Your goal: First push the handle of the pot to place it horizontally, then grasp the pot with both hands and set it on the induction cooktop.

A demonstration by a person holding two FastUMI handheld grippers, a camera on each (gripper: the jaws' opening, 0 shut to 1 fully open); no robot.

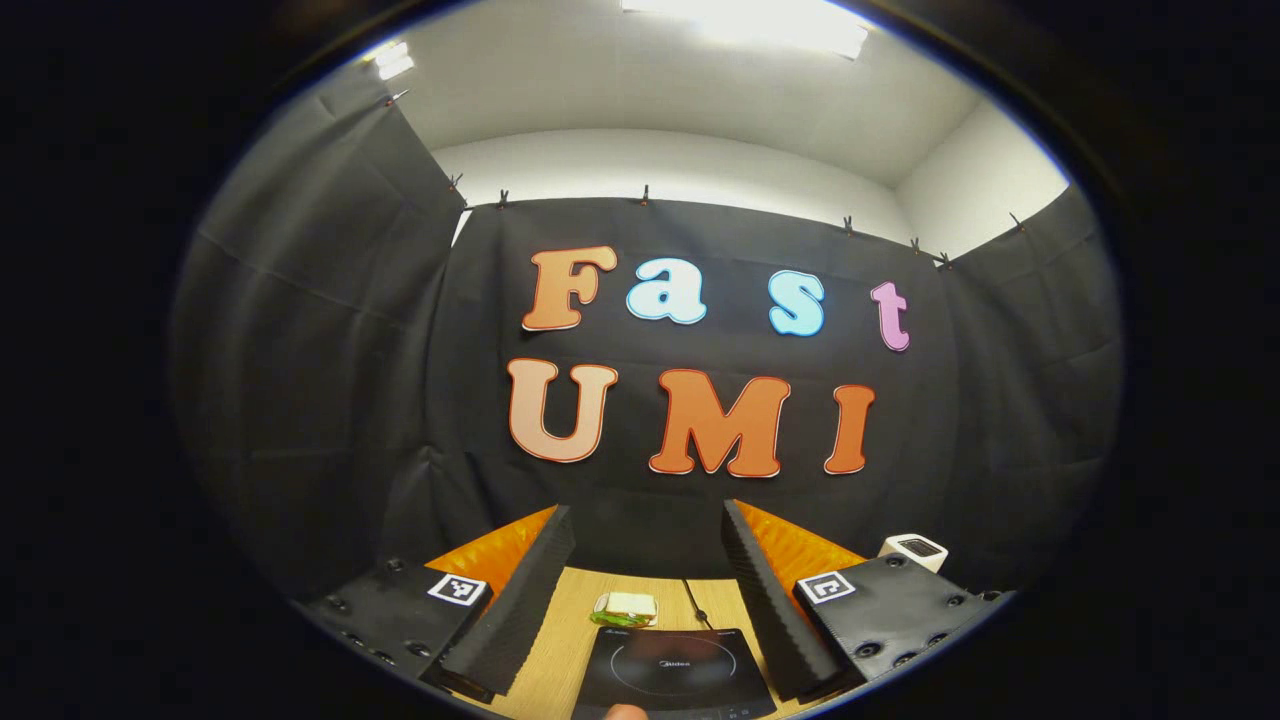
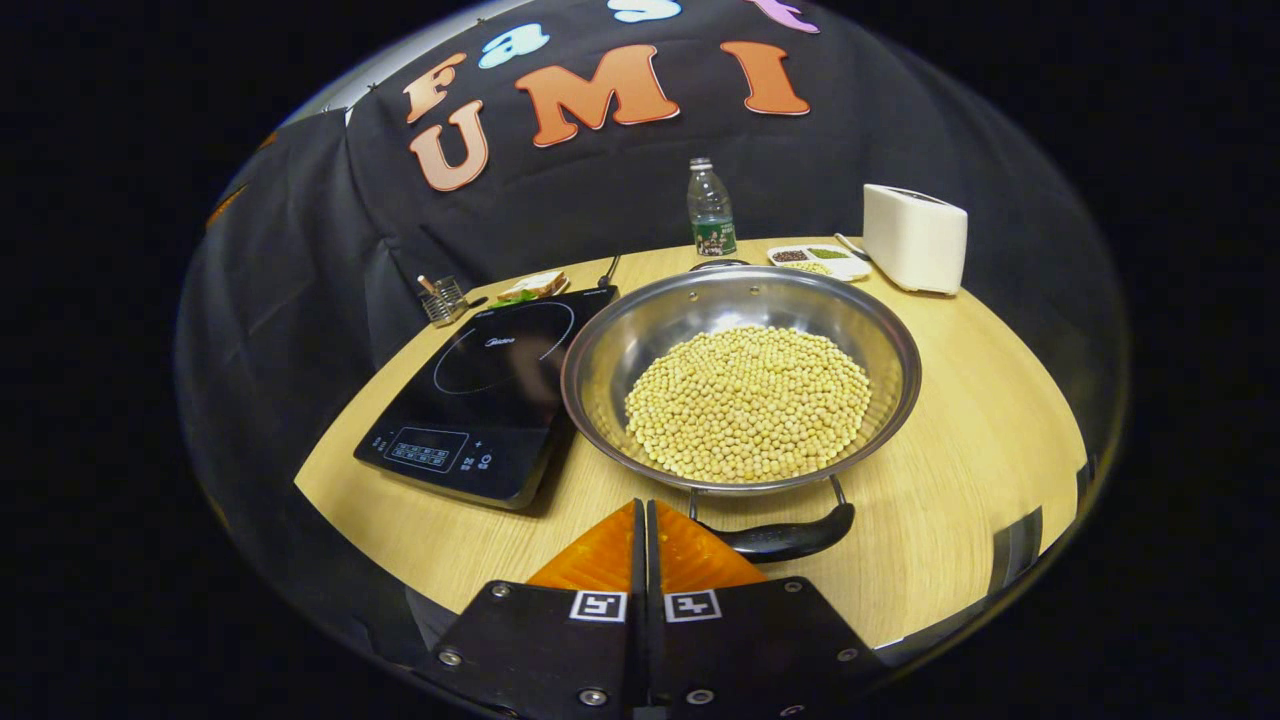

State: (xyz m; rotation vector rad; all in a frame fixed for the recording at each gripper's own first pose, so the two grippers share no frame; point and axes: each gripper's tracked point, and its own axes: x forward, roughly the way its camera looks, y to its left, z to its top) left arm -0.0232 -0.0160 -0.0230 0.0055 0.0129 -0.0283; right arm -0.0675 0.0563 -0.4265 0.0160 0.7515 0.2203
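While the pot [image 2: 740, 385], full of soybeans [image 2: 748, 402], sits on the table [image 2: 960, 430] just beside the induction cooktop [image 2: 480, 400], none of the lifting appears done. Its near handle [image 2: 790, 540] lies roughly crosswise just beyond the right tool [image 2: 645, 530], whose fingers are pressed together on nothing. Spread wide, the left tool [image 1: 648, 570] is raised above the cooktop. Both grasps and the transfer remain.

The right tongs [image 2: 645, 515] were closed, tips together, just beside the pot's near handle [image 2: 790, 538]. The pot [image 2: 650, 330], holding soybeans [image 2: 748, 400], sat on the counter [image 2: 960, 440] against the induction cooktop [image 2: 480, 400].
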